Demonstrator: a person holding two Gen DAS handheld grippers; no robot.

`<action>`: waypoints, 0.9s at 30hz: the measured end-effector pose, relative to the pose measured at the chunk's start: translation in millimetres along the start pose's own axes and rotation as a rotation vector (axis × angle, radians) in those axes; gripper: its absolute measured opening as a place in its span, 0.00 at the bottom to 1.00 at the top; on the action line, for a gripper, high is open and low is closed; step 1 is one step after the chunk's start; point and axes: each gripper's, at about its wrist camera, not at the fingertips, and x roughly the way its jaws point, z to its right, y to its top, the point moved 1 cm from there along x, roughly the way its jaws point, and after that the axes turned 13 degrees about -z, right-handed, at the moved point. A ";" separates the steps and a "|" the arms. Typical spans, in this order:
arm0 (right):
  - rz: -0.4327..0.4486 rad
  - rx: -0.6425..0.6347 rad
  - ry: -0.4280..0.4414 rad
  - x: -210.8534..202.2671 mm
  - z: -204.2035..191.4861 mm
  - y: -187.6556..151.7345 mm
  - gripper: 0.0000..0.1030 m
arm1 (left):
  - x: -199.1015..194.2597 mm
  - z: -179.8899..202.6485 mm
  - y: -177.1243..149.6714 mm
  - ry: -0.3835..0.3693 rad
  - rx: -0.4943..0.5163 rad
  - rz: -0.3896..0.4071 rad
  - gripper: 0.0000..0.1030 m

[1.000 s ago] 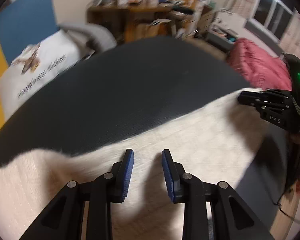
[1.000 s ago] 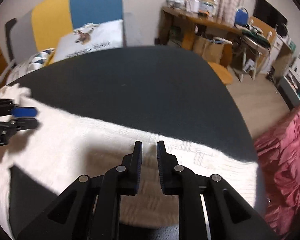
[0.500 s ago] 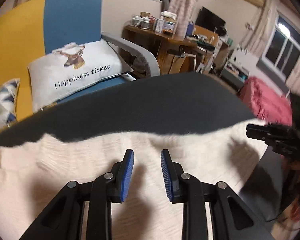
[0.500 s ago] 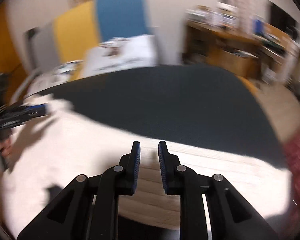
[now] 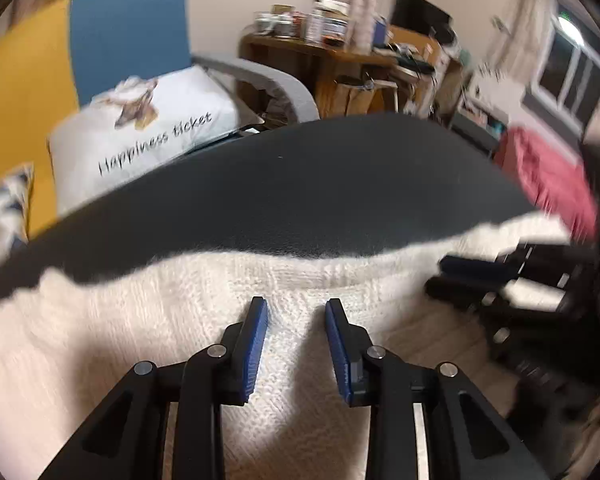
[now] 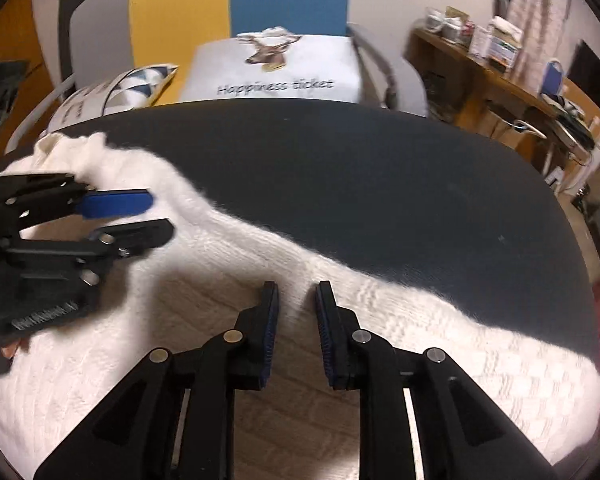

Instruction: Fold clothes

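The sweater [image 6: 380, 340], a cream knit, lies spread over the near part of the dark worktop [image 6: 360, 184]; its near edge is cut off by both views. A cushion [image 6: 276, 68] behind reads "Happiness ticket". The left gripper [image 5: 296, 308] is opening, jaws apart above the knit, nothing between them. The right gripper [image 6: 297, 292] shows a narrow gap, gripping nothing.

Each camera sits just behind its own tongs and looks steeply down along them, close above the cream knitted garment [image 5: 148, 344] spread on the dark round desk [image 5: 300, 184]. Both views share that desk, the white "Happiness ticket" cushion [image 6: 276, 68] behind it, and each catches the other tongs.
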 end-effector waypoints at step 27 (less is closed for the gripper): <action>0.000 0.096 0.040 -24.2 24.5 10.9 0.37 | 20.3 16.1 19.8 0.045 0.074 -0.011 0.29</action>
